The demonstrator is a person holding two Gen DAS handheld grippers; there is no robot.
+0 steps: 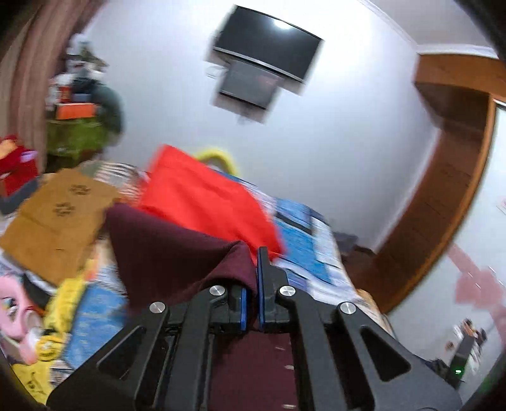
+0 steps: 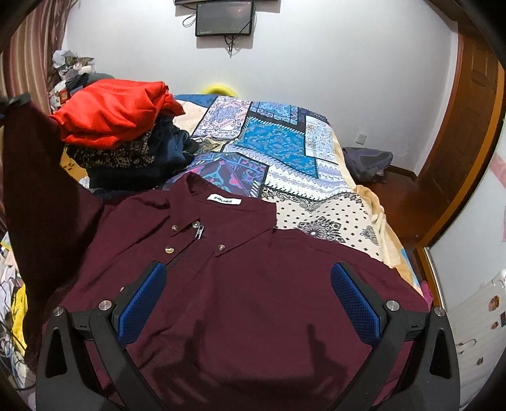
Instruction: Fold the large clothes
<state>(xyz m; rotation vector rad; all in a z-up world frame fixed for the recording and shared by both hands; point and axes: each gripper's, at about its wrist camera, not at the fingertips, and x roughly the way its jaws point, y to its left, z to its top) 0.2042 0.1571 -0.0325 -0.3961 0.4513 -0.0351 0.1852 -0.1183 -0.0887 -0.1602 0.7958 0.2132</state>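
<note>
My left hand-held gripper (image 1: 252, 281) is clamped on a fold of the dark maroon button-collar shirt (image 2: 240, 294), the cloth pinched between its blue pads and draped over the left finger; in the right wrist view that same sleeve rises off the shirt's left side toward the frame edge, where the left hand-held gripper shows only as a dark shape. My right hand-held gripper (image 2: 248, 297) hangs wide open above the shirt's chest, its blue textured pads (image 2: 355, 308) spread to either side and holding nothing; whether they touch the fabric I cannot tell. The shirt lies face up on the bed with the blue and white patchwork cover (image 2: 284, 148), collar pointing away from me, a white label (image 2: 224, 199) inside the neck and a zip pull (image 2: 200, 233) below the collar buttons. Beyond the shirt's left shoulder sits a pile of dark patterned clothes (image 2: 132, 164) topped by a crumpled bright red garment (image 2: 114, 113). Farther behind the shirt, a dark flat screen (image 2: 224, 17) hangs on the white wall. To the shirt's right stands a brown wooden door frame (image 2: 468, 142).
</note>
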